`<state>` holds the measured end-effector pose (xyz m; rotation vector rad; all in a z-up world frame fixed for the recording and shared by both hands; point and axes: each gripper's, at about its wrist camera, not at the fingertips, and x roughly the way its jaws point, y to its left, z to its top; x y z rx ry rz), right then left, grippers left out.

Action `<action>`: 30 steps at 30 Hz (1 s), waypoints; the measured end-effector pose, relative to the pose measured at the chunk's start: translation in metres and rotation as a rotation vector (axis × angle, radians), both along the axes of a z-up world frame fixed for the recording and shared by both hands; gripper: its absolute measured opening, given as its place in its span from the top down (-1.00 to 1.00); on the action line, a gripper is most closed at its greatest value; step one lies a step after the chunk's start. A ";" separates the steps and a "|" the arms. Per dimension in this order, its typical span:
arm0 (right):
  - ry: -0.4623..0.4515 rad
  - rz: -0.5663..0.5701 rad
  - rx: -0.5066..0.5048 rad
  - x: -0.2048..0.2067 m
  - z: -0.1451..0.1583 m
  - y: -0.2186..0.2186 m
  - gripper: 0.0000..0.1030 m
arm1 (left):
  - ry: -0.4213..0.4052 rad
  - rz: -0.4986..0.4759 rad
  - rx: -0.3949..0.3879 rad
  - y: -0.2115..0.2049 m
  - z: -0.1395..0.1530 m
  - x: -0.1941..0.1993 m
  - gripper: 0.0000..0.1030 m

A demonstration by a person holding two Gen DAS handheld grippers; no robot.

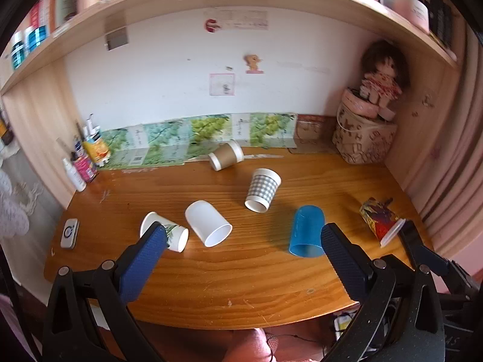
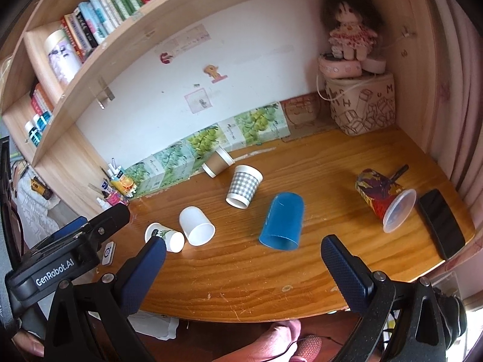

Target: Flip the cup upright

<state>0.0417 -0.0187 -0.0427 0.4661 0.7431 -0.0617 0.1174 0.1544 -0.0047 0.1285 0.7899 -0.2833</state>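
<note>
Blue cup [image 2: 282, 221] (on its side) between open claws.

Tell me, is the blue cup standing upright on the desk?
No, the blue cup lies tipped on its side on the desk, open mouth facing the camera.

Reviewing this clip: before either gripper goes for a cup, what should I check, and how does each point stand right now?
1. Left gripper open and empty: ok.
2. Right gripper open and empty: ok.
3. Any cup already upright: not ok; the blue cup, plain white cup, checked cup and brown cup all lie on their sides.
4. Blue cup free of neighbours for a grasp: ok.
5. Phone away from the colourful cup: not ok, it lies close beside the rim.
</note>
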 end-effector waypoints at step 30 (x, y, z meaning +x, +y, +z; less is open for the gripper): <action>0.448 -0.145 0.178 0.083 -0.101 -0.061 -1.00 | 0.631 -0.294 0.111 -0.112 -0.143 0.164 -0.97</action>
